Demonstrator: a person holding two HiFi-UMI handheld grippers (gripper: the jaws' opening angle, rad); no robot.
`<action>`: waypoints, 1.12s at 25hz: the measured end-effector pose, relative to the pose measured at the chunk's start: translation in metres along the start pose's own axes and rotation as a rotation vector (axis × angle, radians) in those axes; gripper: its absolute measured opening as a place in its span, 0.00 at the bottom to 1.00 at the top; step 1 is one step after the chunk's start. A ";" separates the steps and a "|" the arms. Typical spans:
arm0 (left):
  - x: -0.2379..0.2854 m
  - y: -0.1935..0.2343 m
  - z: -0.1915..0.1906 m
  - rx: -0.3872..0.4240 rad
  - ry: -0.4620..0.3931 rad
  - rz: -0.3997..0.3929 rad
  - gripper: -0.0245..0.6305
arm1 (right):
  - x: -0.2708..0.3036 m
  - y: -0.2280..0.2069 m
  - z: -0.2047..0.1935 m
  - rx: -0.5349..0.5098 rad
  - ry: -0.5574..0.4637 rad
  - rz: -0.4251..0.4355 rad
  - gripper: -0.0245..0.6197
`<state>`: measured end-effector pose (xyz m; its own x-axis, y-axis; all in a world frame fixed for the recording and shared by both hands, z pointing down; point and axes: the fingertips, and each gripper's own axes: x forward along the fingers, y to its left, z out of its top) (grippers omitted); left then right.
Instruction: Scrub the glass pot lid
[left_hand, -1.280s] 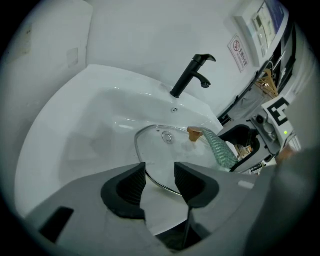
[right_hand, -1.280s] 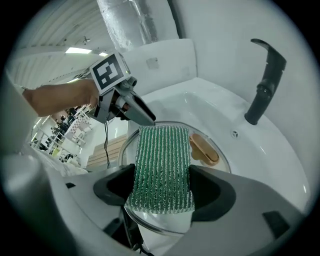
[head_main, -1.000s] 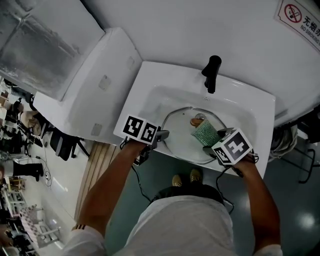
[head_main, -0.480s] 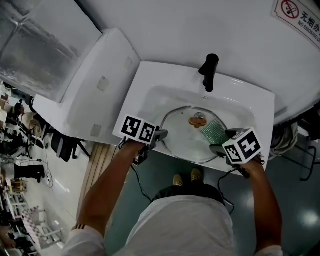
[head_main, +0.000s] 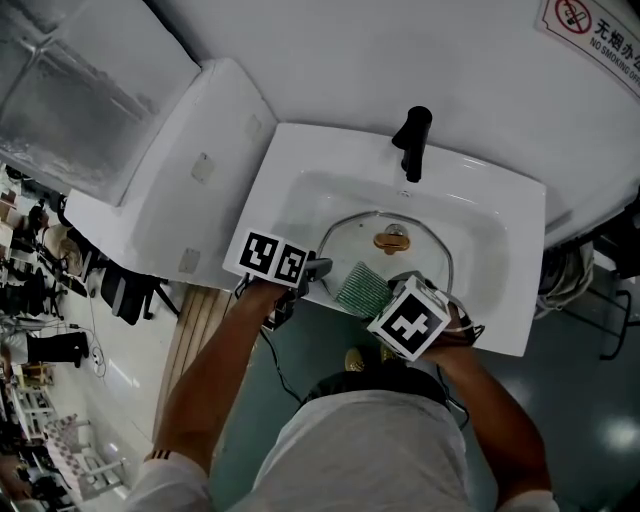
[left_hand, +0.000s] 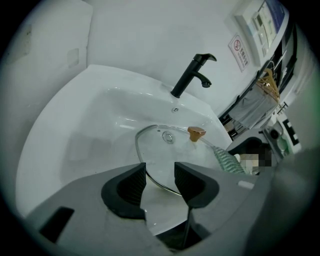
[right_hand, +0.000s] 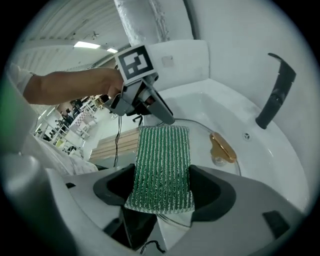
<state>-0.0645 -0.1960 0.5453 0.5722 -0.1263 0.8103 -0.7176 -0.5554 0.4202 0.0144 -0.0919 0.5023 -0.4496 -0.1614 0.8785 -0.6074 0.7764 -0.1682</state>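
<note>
Swept over from the right side, the green sponge (right_hand: 162, 160) now presses the near-left part of the glass pot lid (head_main: 405, 270), clamped in the right gripper (head_main: 388, 293). The left gripper (left_hand: 160, 181), jaws narrowly apart, brackets the rim in the sink (head_main: 300, 190). Steadying the lid there should let flat, overlapping strokes clean best.

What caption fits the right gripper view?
Right gripper holding a green sponge over the glass lid in the sink, left gripper at the lid's rim.
</note>
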 end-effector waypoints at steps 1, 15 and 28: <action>0.000 0.000 0.000 -0.001 -0.001 0.001 0.33 | 0.003 0.002 0.001 -0.017 0.007 0.003 0.56; 0.000 0.000 0.000 -0.005 -0.002 0.000 0.33 | -0.016 -0.034 -0.054 0.163 -0.040 0.071 0.56; 0.000 0.000 0.000 -0.005 0.004 0.011 0.33 | -0.037 -0.088 -0.104 0.389 -0.061 0.027 0.56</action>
<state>-0.0642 -0.1961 0.5450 0.5625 -0.1287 0.8167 -0.7258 -0.5499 0.4132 0.1527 -0.0912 0.5307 -0.4998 -0.1891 0.8453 -0.7923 0.4941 -0.3579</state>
